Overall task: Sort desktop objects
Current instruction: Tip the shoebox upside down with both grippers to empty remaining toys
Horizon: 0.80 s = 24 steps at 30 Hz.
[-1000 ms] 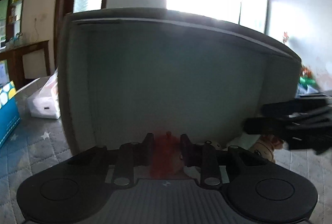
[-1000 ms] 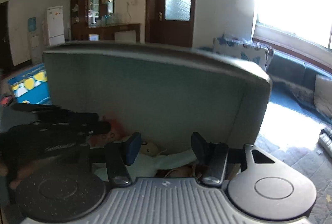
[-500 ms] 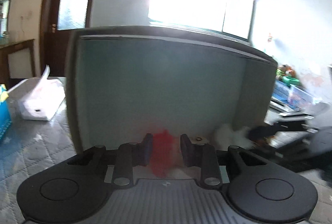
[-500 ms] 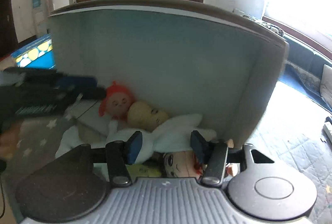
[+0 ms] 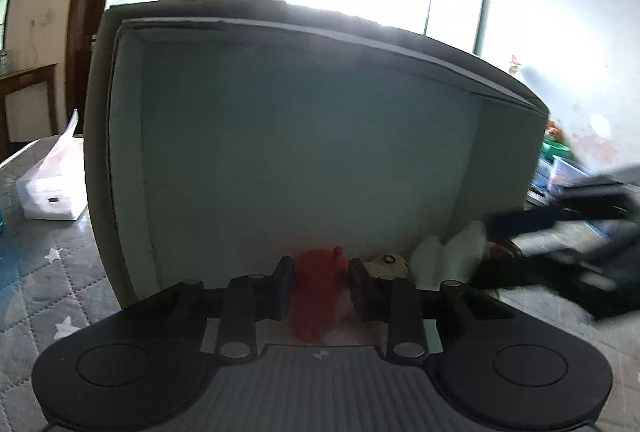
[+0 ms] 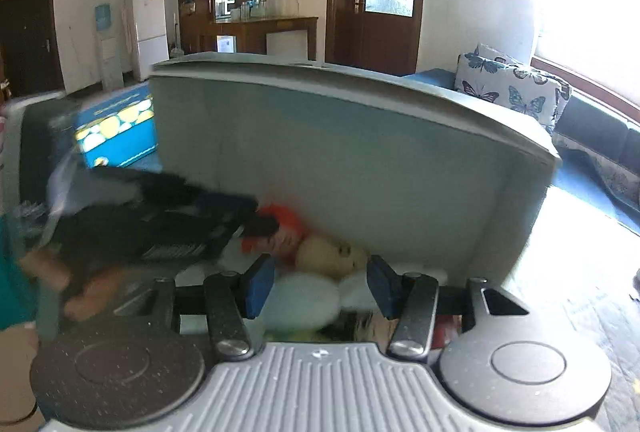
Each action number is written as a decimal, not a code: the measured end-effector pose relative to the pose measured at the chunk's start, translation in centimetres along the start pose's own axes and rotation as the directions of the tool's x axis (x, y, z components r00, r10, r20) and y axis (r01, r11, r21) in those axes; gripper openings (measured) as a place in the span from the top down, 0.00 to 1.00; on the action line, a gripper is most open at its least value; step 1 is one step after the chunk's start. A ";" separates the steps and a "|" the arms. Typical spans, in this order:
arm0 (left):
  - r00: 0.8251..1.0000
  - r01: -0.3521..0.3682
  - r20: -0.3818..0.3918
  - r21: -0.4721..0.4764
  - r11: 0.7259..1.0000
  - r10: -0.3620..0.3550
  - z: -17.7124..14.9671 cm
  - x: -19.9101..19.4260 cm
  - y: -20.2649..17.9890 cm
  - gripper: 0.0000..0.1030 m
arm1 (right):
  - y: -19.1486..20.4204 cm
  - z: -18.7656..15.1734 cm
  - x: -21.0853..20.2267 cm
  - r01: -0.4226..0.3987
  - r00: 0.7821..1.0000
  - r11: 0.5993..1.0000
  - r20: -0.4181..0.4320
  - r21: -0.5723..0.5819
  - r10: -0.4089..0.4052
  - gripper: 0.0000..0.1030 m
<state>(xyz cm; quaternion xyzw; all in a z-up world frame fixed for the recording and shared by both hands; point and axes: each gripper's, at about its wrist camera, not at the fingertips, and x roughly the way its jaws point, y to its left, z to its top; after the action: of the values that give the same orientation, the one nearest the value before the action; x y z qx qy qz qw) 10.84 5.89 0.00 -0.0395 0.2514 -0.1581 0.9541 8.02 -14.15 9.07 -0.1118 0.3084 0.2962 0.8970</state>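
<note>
A grey storage box [image 5: 304,151] stands right in front of both grippers, its far wall [image 6: 360,159] upright. My left gripper [image 5: 318,286] is shut on a red-haired doll [image 5: 316,296] at the box's near edge; the doll also shows in the right wrist view [image 6: 286,228]. A yellow-headed doll [image 6: 330,256] and a white plush [image 6: 308,298] lie inside the box. My right gripper [image 6: 320,286] is open just above the white plush and holds nothing. It shows as a black blur at the right of the left wrist view [image 5: 560,252].
A white tissue pack [image 5: 52,183] lies left of the box on the star-patterned cloth [image 5: 36,272]. A blue and yellow carton [image 6: 116,135] stands behind the box. A sofa with butterfly cushions [image 6: 516,91] is far right.
The left gripper has drawn back a little with the red-haired doll, so the box looks smaller. The right gripper has lifted and tilted; the left gripper's blur has moved nearer the red-haired doll.
</note>
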 end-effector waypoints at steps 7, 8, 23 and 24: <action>0.999 0.038 0.006 0.020 0.999 -0.038 -0.3 -0.7 0.8 0.70 | -1.3 1.5 6.8 0.027 0.998 0.999 -0.060 0.034 -0.025 0.50; 0.999 0.042 0.018 0.019 0.999 -0.042 -0.2 -0.9 1.0 0.70 | -1.4 1.7 7.0 0.028 0.998 0.999 -0.065 0.042 -0.026 0.50; 1.000 0.026 0.002 -0.051 0.998 -0.025 0.7 -0.8 -0.1 0.67 | -2.0 2.9 6.8 0.033 0.995 0.996 -0.091 0.086 -0.025 0.49; 0.999 0.039 0.002 -0.053 0.998 -0.039 0.7 -1.0 -0.1 0.68 | -2.0 3.0 6.5 0.033 0.995 0.996 -0.100 0.084 -0.025 0.49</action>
<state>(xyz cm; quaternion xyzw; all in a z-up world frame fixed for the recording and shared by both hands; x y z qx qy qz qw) 10.35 6.11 1.08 -0.0699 0.2545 -0.1700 0.9494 14.75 -11.63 7.42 -0.0922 0.3634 0.2638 0.8888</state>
